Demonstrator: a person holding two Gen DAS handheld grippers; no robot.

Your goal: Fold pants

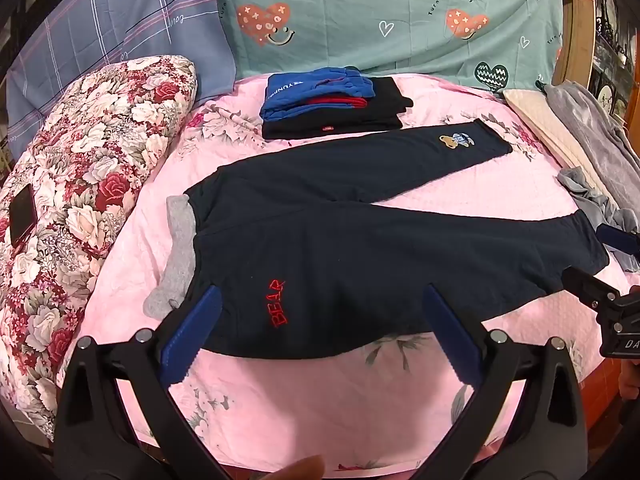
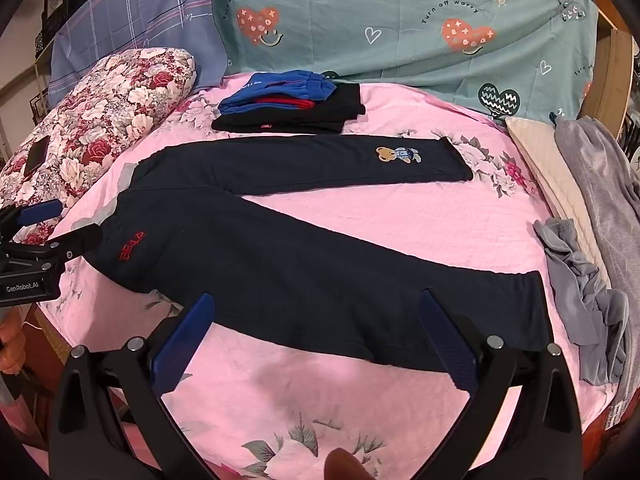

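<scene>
Dark navy pants lie spread flat on the pink bedspread. Their grey-lined waist is at the left and both legs run to the right. Red "BEAR" lettering sits on the near hip, and a bear patch on the far leg. My left gripper stands open over the near hip edge, gripping nothing. My right gripper stands open over the near leg, short of its cuff, also gripping nothing. Each gripper shows at the edge of the other's view: the right gripper and the left gripper.
A stack of folded blue, red and black clothes lies behind the pants. A floral quilt roll with a black phone lies at the left. At the right are a cream pad and crumpled grey garments. A teal pillow stands at the back.
</scene>
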